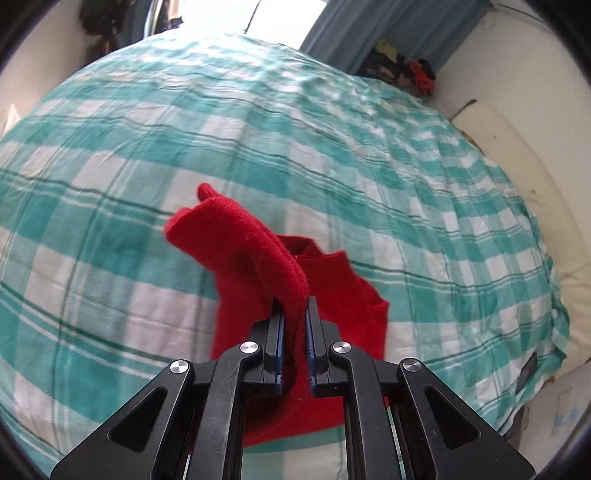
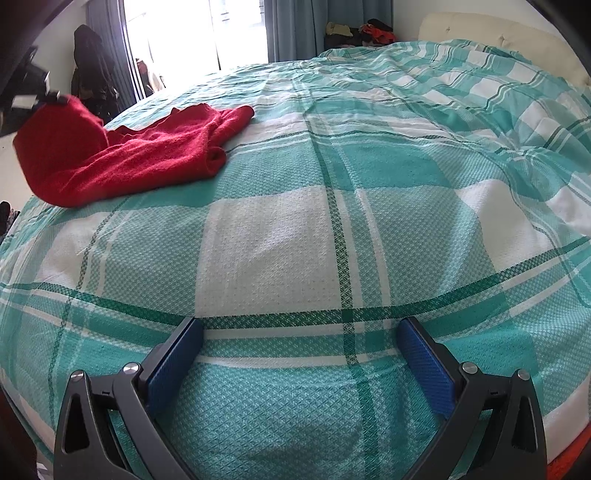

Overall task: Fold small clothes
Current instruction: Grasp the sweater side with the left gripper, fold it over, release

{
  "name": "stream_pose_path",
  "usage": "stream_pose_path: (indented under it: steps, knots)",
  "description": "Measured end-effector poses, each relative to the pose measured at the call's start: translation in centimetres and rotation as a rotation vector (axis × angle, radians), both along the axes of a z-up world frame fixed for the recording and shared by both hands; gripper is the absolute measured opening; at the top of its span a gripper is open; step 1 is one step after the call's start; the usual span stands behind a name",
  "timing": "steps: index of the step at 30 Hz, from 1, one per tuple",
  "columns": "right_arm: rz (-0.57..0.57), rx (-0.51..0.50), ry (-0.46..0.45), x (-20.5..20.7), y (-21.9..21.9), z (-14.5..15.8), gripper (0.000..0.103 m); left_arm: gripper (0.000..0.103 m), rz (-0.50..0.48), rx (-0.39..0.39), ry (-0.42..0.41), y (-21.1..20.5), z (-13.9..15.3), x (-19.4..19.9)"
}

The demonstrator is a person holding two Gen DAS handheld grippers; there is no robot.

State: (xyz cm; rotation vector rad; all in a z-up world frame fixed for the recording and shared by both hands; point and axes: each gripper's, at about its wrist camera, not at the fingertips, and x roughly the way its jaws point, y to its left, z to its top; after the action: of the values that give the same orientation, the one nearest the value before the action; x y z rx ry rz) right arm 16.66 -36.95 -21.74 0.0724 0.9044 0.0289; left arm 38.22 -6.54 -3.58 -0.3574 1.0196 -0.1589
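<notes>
Pinching: left tool (image 1: 294,308) clamped on an edge of the red garment (image 1: 258,258), lifting that part.
Garment: remainder lies on the checked bed cover (image 1: 147,147).
Right tool (image 2: 299,328): spread wide, nothing between, low over the cover.
Right wrist view only: garment (image 2: 147,151) spread far left, headboard (image 2: 480,26) behind.

Bed (image 2: 295,229) w/ red sweater (image 2: 147,155).

one red garment (image 2: 122,155), one checked bedspread (image 2: 295,229), two tongs (image 1: 294,321) (image 2: 300,332), one curtain (image 1: 369,33)
</notes>
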Motion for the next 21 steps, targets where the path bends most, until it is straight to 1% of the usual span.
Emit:
stream_pose_path:
  steps: [2, 3, 5, 6, 7, 8, 9, 10, 11, 12, 13, 14, 16, 17, 18, 19, 20, 21]
  knots:
    - [0.003, 0.005, 0.004, 0.1, -0.1, 0.0, 0.103, 0.007, -0.037, 0.024, 0.002, -4.3, -1.2, 1.3]
    - [0.004, 0.008, 0.006, 0.1, -0.2, 0.1, 0.103, 0.007, -0.049, 0.026, 0.009, -6.2, -2.3, 1.8]
    - [0.009, 0.010, 0.011, 0.1, -0.2, 0.1, 0.103, 0.007, -0.070, 0.071, 0.025, -10.4, -5.1, 2.8]
    - [0.011, 0.011, 0.012, 0.1, -0.2, 0.1, 0.103, 0.008, -0.086, 0.083, 0.052, -12.1, -6.9, 3.1]
    - [0.013, 0.011, 0.013, 0.1, -0.2, 0.1, 0.103, 0.012, -0.112, 0.091, 0.094, -13.9, -8.7, 3.4]
    - [0.015, 0.011, 0.014, 0.1, -0.2, 0.1, 0.103, 0.015, -0.137, 0.122, 0.148, -15.4, -10.6, 3.6]
    - [0.016, 0.012, 0.014, 0.0, -0.2, 0.1, 0.103, 0.015, -0.158, 0.159, 0.194, -16.5, -11.7, 3.5]
    - [0.017, 0.012, 0.014, 0.0, -0.2, 0.1, 0.103, 0.016, -0.175, 0.171, 0.198, -17.2, -11.8, 3.0]
    - [0.018, 0.013, 0.014, 0.0, -0.3, 0.1, 0.103, 0.020, -0.188, 0.151, 0.170, -17.3, -11.0, 2.4]
    - [0.018, 0.014, 0.013, -0.1, -0.3, 0.1, 0.103, 0.039, -0.211, 0.094, 0.138, -16.9, -9.7, 1.7]
    - [0.019, 0.015, 0.013, -0.1, -0.3, 0.1, 0.103, 0.054, -0.231, 0.034, 0.110, -16.0, -8.1, 1.0]
    - [0.020, 0.017, 0.015, -0.1, -0.4, 0.1, 0.103, 0.059, -0.236, -0.017, 0.073, -14.7, -6.4, 0.1]
    - [0.027, 0.029, 0.037, 0.2, -0.5, 0.4, 0.103, 0.078, -0.216, -0.098, -0.029, -10.3, -2.8, -2.2]
    - [0.037, 0.041, 0.058, 0.4, -0.7, 0.7, 0.103, 0.081, -0.194, -0.102, -0.075, -8.0, -1.5, -3.2]
    - [0.045, 0.054, 0.079, 0.6, -1.0, 1.2, 0.103, 0.084, -0.158, -0.079, -0.114, -5.6, -0.7, -4.2]
    - [0.038, 0.070, 0.092, 0.8, -1.3, 1.9, 0.102, 0.084, -0.118, -0.037, -0.136, -3.3, -0.5, -5.0]
    - [0.024, 0.093, 0.078, 0.9, -1.6, 3.0, 0.102, 0.084, -0.084, 0.008, -0.142, -1.2, -0.7, -5.8]
    - [0.015, 0.139, 0.036, 1.0, -2.0, 4.3, 0.102, 0.084, -0.053, 0.050, -0.132, 0.6, -1.4, -6.4]
